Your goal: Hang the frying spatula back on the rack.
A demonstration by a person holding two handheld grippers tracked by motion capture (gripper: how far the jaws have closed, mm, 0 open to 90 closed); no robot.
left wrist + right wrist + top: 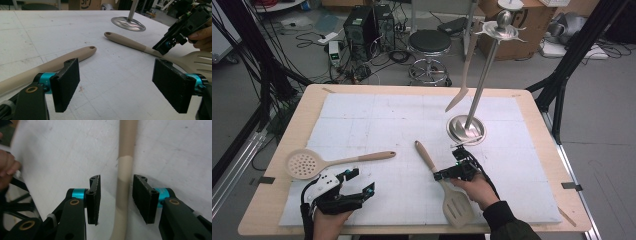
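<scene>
A beige slotted spatula [456, 204] lies on the white mat [377, 115], its handle [426, 156] pointing away from me. My right gripper [441, 175] stands open astride the neck of that handle [125, 170], one jaw on each side, the right jaw close against it. A beige skimmer spoon [304, 164] lies at the left, its handle [62, 62] running right. My left gripper [363, 180] is wide open just in front of that handle, with nothing between its pads [66, 82]. The left gripper view also takes in the spatula [127, 42] and the right gripper [163, 48].
A metal utensil stand [466, 129] rises at the mat's right of centre, with a beige utensil [462, 85] hanging from its top. Behind the table stand a stool [430, 42], computer cases and cables on the floor. A hand [7, 170] shows at the left of the right gripper view.
</scene>
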